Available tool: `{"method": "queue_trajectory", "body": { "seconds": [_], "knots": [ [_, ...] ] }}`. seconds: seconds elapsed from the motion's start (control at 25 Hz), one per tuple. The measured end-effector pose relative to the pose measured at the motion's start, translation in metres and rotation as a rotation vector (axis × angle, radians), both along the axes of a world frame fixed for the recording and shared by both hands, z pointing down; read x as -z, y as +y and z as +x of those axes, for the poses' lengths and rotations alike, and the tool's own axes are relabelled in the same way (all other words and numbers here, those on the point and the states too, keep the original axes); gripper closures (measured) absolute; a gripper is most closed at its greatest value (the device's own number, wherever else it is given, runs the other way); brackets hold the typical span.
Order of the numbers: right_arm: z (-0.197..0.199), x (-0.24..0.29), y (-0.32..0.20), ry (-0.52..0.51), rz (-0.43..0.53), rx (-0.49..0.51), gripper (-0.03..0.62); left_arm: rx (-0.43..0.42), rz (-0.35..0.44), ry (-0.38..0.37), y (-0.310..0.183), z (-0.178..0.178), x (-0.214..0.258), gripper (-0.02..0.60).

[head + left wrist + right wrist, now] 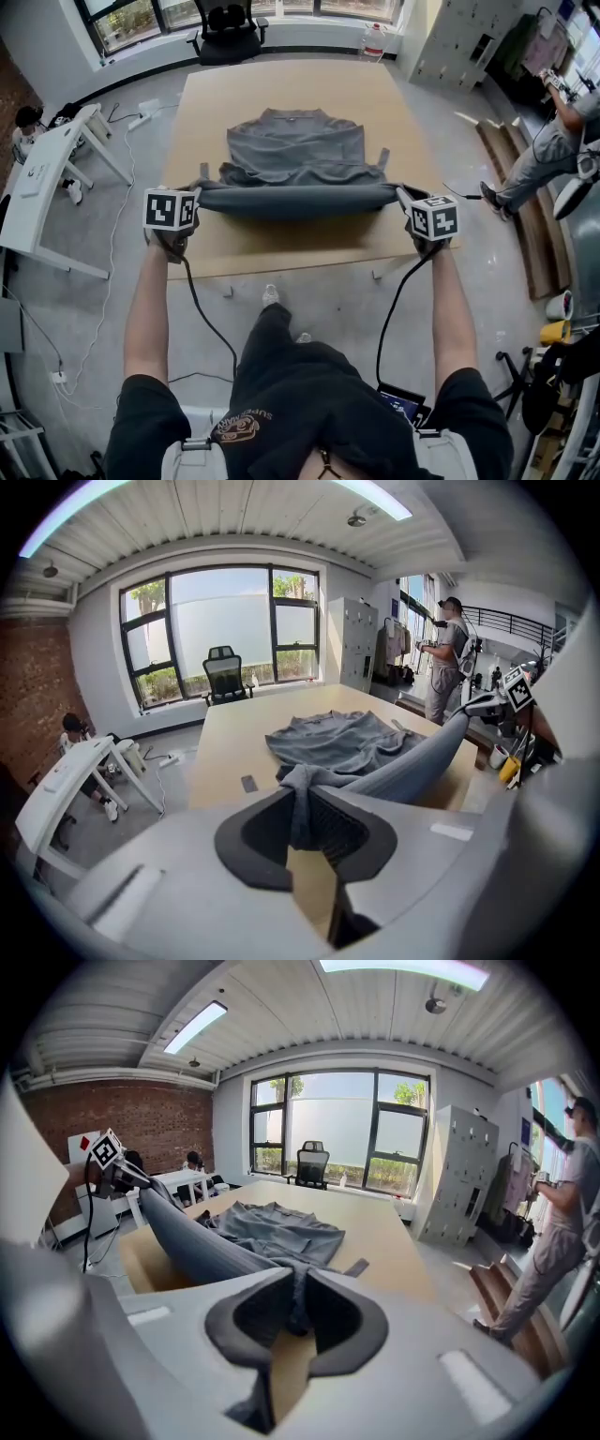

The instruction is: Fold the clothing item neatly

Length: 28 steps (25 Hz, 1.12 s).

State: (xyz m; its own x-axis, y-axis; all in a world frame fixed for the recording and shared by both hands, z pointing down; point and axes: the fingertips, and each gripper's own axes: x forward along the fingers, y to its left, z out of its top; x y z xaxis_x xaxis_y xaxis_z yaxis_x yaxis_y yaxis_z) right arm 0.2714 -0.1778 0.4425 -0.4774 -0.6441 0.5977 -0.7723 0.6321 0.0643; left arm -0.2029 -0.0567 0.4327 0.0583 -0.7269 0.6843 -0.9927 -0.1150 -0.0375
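A grey garment lies on the large tan table, its far part flat and rumpled. Its near edge is lifted off the table and pulled into a taut band between my two grippers. My left gripper is shut on the left corner; in the left gripper view the cloth runs down between the dark pads of the gripper. My right gripper is shut on the right corner, and in the right gripper view the grey fabric is pinched in that gripper.
A black office chair stands beyond the table's far end. A white side table is on the left, with cables on the floor. A person stands at the right near wooden planks and white lockers.
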Motion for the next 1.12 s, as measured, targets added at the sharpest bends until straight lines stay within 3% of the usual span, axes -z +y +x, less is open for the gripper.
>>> {"method": "queue_trajectory", "body": {
  "seconds": [0.48,0.84,1.12],
  "knots": [
    [-0.033,0.034,-0.127,0.034,0.041,0.001,0.551,-0.058,0.033,-0.037,-0.136,-0.034,0.035,0.540],
    [-0.070,0.027,-0.217,0.082,0.013,-0.049,0.551,-0.125,-0.043,-0.046,-0.238,-0.073,0.015,0.541],
    [-0.079,-0.007,-0.278,0.110,-0.037,-0.057,0.553,-0.113,-0.117,-0.047,-0.301,-0.081,-0.024,0.541]
  ]
}}
